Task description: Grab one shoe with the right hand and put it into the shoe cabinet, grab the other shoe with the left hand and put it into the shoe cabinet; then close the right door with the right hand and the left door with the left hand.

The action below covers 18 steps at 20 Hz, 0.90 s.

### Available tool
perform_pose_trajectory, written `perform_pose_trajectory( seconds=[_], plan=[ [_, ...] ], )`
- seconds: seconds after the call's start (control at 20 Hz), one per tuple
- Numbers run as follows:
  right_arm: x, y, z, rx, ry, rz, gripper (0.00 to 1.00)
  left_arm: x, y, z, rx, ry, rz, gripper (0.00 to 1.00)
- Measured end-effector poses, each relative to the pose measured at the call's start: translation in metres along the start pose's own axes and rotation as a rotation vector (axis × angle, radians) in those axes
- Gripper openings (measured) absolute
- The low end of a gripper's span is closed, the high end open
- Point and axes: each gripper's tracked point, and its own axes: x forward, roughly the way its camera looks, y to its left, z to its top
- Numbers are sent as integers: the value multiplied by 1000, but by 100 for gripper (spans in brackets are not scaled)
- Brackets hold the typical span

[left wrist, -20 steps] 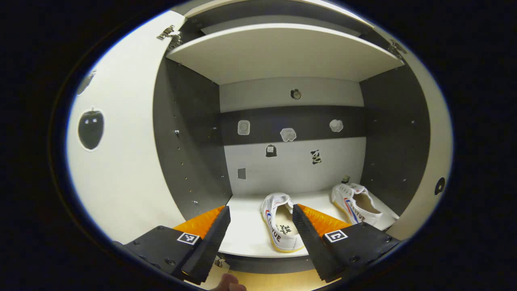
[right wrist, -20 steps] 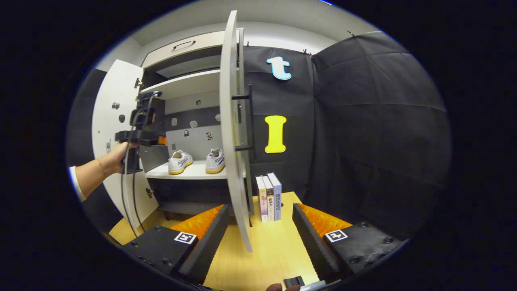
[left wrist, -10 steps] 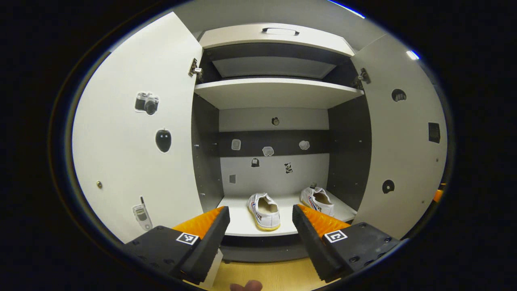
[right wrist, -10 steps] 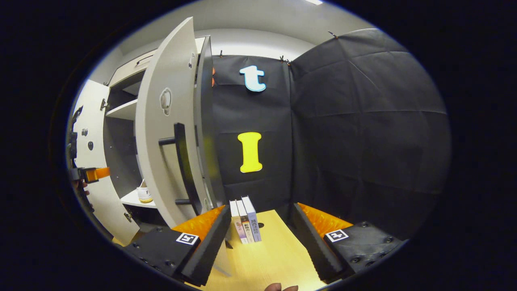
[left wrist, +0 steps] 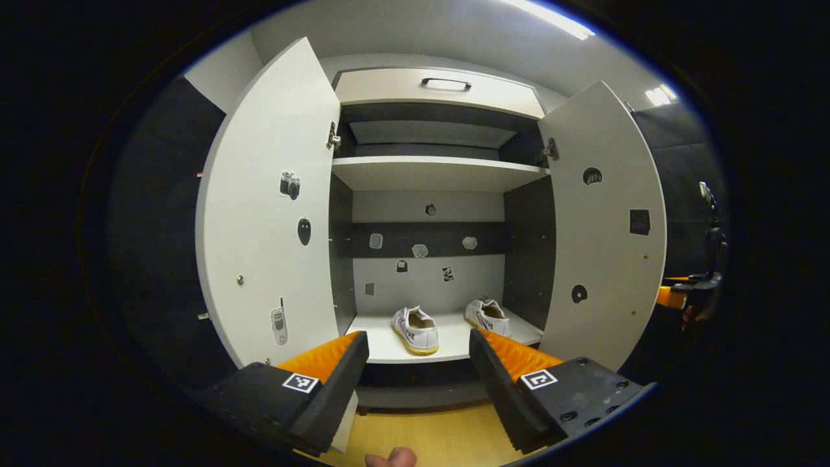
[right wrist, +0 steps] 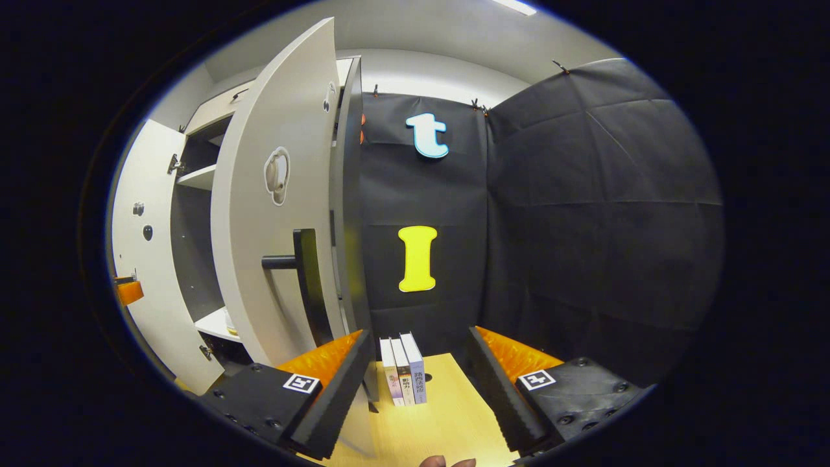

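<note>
Two white shoes stand on the cabinet's lower shelf (left wrist: 382, 344): one shoe (left wrist: 415, 329) at the middle, the other shoe (left wrist: 487, 316) nearer the right wall. Both doors hang wide: the left door (left wrist: 266, 220) and the right door (left wrist: 600, 233). My left gripper (left wrist: 418, 376) is open and empty, held back in front of the cabinet. My right gripper (right wrist: 418, 379) is open and empty, beside the outer face of the right door (right wrist: 272, 214), near its dark bar handle (right wrist: 305, 279). The right gripper (left wrist: 687, 292) also appears small past that door's edge.
Three books (right wrist: 403, 366) stand upright on the wooden floor (right wrist: 441, 415) against the black cloth wall. A drawer with a handle (left wrist: 446, 83) tops the cabinet, and an upper shelf (left wrist: 434, 172) spans it. Stickers dot the door insides and the back panel.
My left gripper has drawn back from the shelf, so the shoes look smaller and both doors show whole. My right gripper has swung round to the outside of the right door.
</note>
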Motion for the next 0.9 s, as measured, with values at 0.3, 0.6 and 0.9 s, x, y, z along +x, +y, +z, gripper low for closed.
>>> perform_pose_trajectory(
  seconds=[0.3,0.6,0.9],
  plan=[
    [-6,14,-5,15,-2,-3,100,-26,38,-12,53,19,56,97],
    [-15,64,-13,58,9,74,97,-45,67,-21,56,37,94,97],
    [-29,153,-33,32,48,250,97,-61,93,-18,41,20,120,97]
  ],
)
